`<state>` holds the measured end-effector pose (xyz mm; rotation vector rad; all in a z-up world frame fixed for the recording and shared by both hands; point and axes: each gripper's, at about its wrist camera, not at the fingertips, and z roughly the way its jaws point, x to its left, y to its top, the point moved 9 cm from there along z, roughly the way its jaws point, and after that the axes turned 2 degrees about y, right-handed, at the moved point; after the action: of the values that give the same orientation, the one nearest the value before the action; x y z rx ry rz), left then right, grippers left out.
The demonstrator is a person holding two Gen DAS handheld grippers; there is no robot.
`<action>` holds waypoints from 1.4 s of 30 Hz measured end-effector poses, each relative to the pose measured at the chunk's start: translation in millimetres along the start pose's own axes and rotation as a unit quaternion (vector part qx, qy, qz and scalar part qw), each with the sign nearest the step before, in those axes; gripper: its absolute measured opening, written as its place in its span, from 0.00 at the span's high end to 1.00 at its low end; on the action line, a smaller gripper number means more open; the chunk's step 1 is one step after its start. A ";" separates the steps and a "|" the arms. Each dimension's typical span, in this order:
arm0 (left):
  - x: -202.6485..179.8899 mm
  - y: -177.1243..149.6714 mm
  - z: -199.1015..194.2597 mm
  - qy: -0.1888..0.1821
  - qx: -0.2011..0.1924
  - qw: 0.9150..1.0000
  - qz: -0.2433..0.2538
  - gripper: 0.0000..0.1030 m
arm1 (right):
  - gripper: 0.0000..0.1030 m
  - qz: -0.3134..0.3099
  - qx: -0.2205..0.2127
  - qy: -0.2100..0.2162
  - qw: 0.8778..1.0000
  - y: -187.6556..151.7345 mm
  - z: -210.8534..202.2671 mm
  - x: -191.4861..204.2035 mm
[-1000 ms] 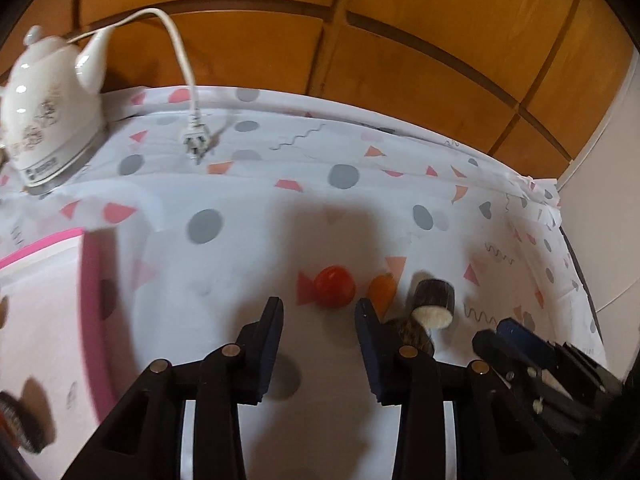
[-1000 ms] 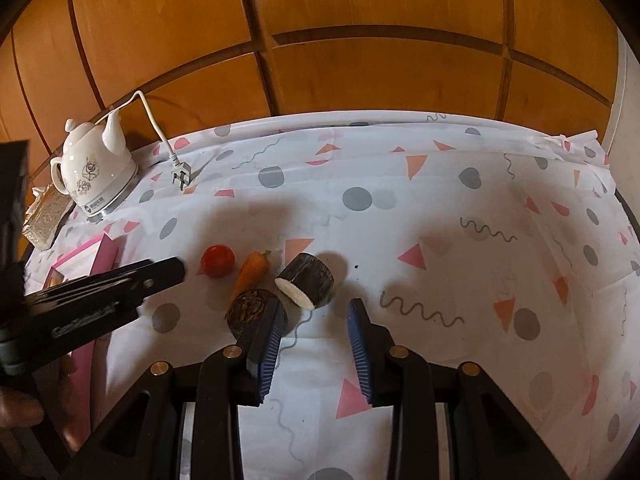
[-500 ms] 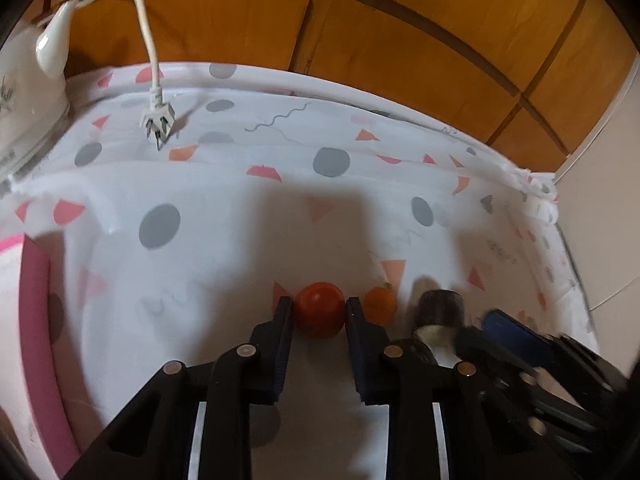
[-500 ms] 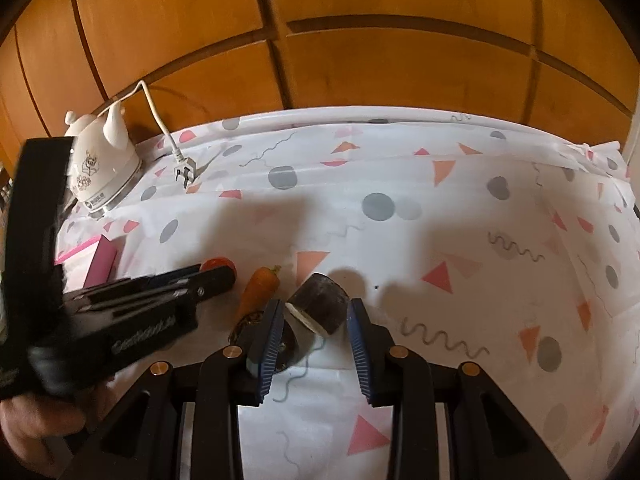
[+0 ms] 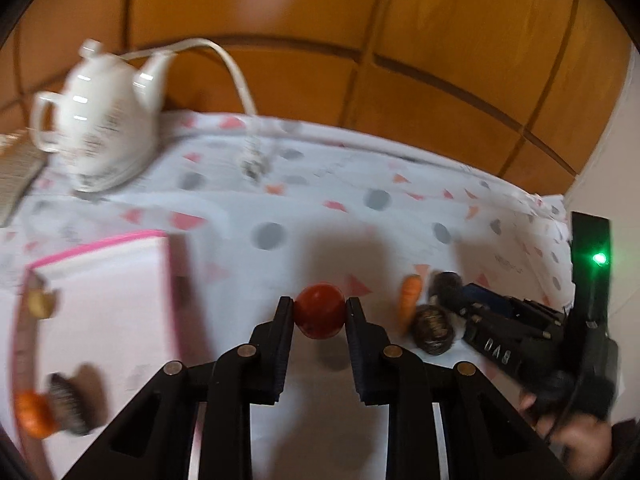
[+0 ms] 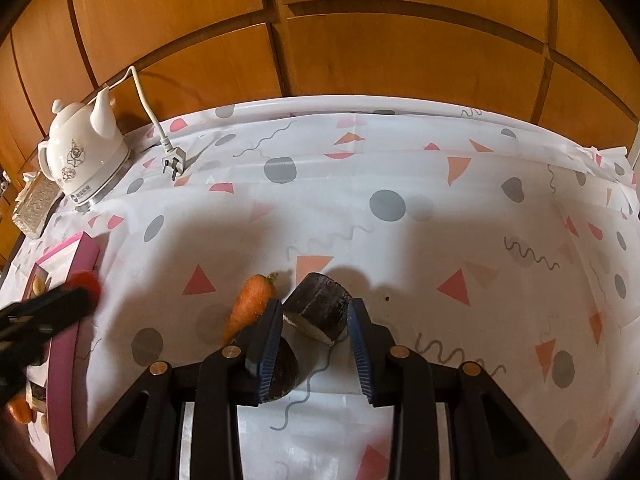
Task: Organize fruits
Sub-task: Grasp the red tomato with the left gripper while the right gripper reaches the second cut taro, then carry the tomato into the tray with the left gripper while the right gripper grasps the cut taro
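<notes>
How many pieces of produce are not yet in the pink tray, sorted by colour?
Red: 1, the tomato
Orange: 1, the carrot
Dark: 2, the cut chunk and the round piece
Total: 4

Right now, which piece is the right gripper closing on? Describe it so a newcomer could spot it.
On the patterned tablecloth, look near the front edge, between the right gripper fingers. There sits a short dark cylinder chunk, tilted, its pale cut face toward the camera. The carrot to its left is orange and tapered, and the dark round fruit is rough-skinned with no cut face.
</notes>
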<state>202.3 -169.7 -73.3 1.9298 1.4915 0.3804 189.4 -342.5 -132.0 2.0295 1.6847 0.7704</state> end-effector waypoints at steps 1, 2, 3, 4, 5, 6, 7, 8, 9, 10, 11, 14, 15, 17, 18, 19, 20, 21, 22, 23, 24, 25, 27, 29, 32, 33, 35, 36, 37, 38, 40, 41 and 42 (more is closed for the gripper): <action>11.2 -1.1 -9.3 0.014 -0.006 1.000 -0.004 0.75 | 0.67 -0.001 0.000 -0.001 1.000 0.6 0.9 0.0; 21.1 -2.3 -16.7 0.023 -0.012 1.000 -0.008 0.75 | 0.67 -0.001 0.000 -0.002 1.000 0.8 1.2 0.0; 28.5 -3.5 -22.0 0.030 -0.017 0.999 -0.011 0.75 | 0.67 -0.001 0.000 -0.003 1.000 1.2 1.7 0.1; 37.6 -5.2 -28.8 0.040 -0.023 0.999 -0.014 0.75 | 0.67 -0.003 0.001 -0.004 1.000 1.7 2.2 0.6; 49.3 -7.6 -37.8 0.052 -0.030 0.998 -0.016 0.75 | 0.67 -0.005 0.001 -0.006 1.000 2.2 2.8 1.1; 57.6 -9.7 -43.2 0.061 -0.034 0.997 -0.019 0.75 | 0.67 -0.008 0.001 -0.008 1.000 2.5 3.3 1.6; 66.3 -12.5 -48.6 0.068 -0.036 0.997 -0.023 0.75 | 0.67 -0.009 0.001 -0.009 1.000 2.9 3.9 2.1; 72.4 -15.2 -52.8 0.071 -0.037 0.996 -0.027 0.75 | 0.66 -0.009 0.002 -0.010 1.000 3.0 4.3 2.1; 79.1 -18.4 -57.1 0.076 -0.038 0.996 -0.032 0.75 | 0.66 -0.010 0.003 -0.011 1.000 2.9 5.0 2.3; 86.4 -21.9 -61.2 0.083 -0.040 0.995 -0.037 0.75 | 0.65 -0.012 0.004 -0.014 1.000 2.6 5.9 2.6; 92.6 -25.7 -65.4 0.088 -0.041 0.994 -0.041 0.75 | 0.63 -0.014 0.006 -0.014 1.000 2.3 7.2 2.9; 106.9 -36.2 -70.9 0.102 -0.038 0.993 -0.050 0.74 | 0.62 -0.017 0.008 -0.023 1.000 1.6 10.2 3.1; 111.5 -39.9 -71.8 0.103 -0.037 0.992 -0.057 0.74 | 0.62 -0.019 0.008 -0.025 0.999 1.8 10.6 3.7; 118.8 -46.1 -71.6 0.110 -0.033 0.991 -0.064 0.74 | 0.60 -0.020 0.012 -0.025 0.999 1.0 13.1 4.5; 123.2 -49.8 -70.7 0.113 -0.030 0.991 -0.070 0.74 | 0.60 -0.020 0.014 -0.026 0.999 0.5 14.1 4.1; 125.7 -52.2 -70.1 0.114 -0.029 0.990 -0.075 0.74 | 0.60 -0.020 0.012 -0.026 0.999 0.6 14.5 3.7; 129.5 -56.0 -68.8 0.116 -0.025 0.990 -0.080 0.74 | 0.61 -0.020 0.014 -0.026 0.999 0.1 15.1 3.2; 131.7 -58.8 -68.9 0.119 -0.022 0.989 -0.084 0.74 | 0.61 -0.019 0.013 -0.025 0.999 0.0 15.2 2.7; 134.4 -61.1 -68.6 0.122 -0.019 0.988 -0.089 0.74 | 0.62 -0.018 0.013 -0.024 0.999 0.0 15.1 2.6; 135.9 -63.3 -68.1 0.123 -0.018 0.988 -0.092 0.73 | 0.62 -0.018 0.014 -0.024 0.999 0.0 14.9 2.6; 136.7 -64.8 -67.6 0.125 -0.016 0.988 -0.093 0.73 | 0.62 -0.018 0.014 -0.024 0.999 0.2 14.5 2.7; 137.7 -66.6 -67.6 0.128 -0.014 0.987 -0.094 0.72 | 0.62 -0.017 0.013 -0.026 0.999 0.2 14.1 2.5; 138.1 -68.2 -69.9 0.127 -0.018 0.987 -0.097 0.68 | 0.62 -0.014 0.011 -0.026 0.999 0.4 12.3 2.2; 138.6 -69.0 -73.2 0.131 -0.022 0.986 -0.097 0.62 | 0.76 -0.013 0.005 -0.029 1.000 1.7 8.8 1.7; 140.2 -70.1 -77.1 0.130 -0.028 0.986 -0.101 0.58 | 0.82 -0.014 -0.003 -0.025 1.000 6.2 1.8 3.7; 141.1 -70.9 -77.2 0.130 -0.027 0.986 -0.103 0.57 | 0.82 -0.019 -0.002 -0.027 0.999 6.9 0.9 4.7; 142.0 -73.6 -78.6 0.129 -0.026 0.985 -0.109 0.57 | 0.81 -0.025 0.001 -0.028 0.999 6.3 1.0 5.1; 142.1 -74.2 -79.4 0.129 -0.026 0.985 -0.109 0.57 | 0.81 -0.025 0.003 -0.028 0.999 5.7 1.3 4.7; 142.8 -75.0 -80.6 0.130 -0.028 0.985 -0.108 0.56 | 0.81 -0.023 0.003 -0.030 0.999 5.3 0.8 3.5; 142.9 -76.2 -81.9 0.129 -0.028 0.985 -0.108 0.55 | 0.81 -0.021 0.004 -0.029 0.999 4.9 0.9 2.6; 142.3 -77.3 -84.5 0.127 -0.031 0.985 -0.109 0.55 | 0.73 -0.013 0.014 -0.018 1.000 2.9 3.6 1.8; 141.8 -78.0 -86.6 0.126 -0.033 0.986 -0.108 0.53 | 0.65 -0.008 0.017 -0.015 1.000 2.4 4.4 0.6; 141.4 -78.3 -87.8 0.125 -0.034 0.986 -0.108 0.52 | 0.64 -0.005 0.019 -0.014 1.000 2.0 4.9 -0.3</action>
<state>135.5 1.4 -82.5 1.6943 1.8046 0.5845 194.0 -342.9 -134.7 2.0462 1.7064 0.7085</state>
